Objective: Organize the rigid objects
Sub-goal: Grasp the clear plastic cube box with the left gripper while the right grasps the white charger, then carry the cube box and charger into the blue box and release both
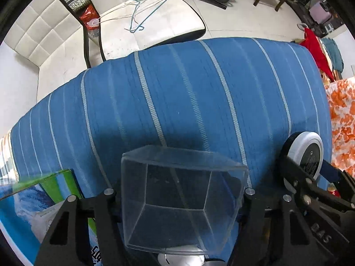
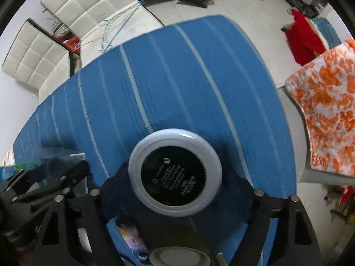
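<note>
A clear plastic box (image 1: pixel 182 199) sits between the black fingers of my left gripper (image 1: pixel 180 196), held above the blue striped cloth; it also shows faintly in the right wrist view as the clear plastic box (image 2: pixel 55 157) at far left. My right gripper (image 2: pixel 175 194) is shut on a round white-rimmed container with a black labelled face (image 2: pixel 175 173), raised over the cloth. In the left wrist view that round container (image 1: pixel 305 155) appears at the right edge with the right gripper's fingers (image 1: pixel 295 173) on it.
The table under the blue striped cloth (image 1: pixel 188 99) stretches ahead. A green and blue printed carton (image 1: pixel 42 195) lies at lower left. A white dish (image 2: pixel 179 256) sits below the right gripper. A white padded chair with wire hangers (image 1: pixel 142 11) stands beyond; orange patterned fabric (image 2: pixel 328 115) is at the right.
</note>
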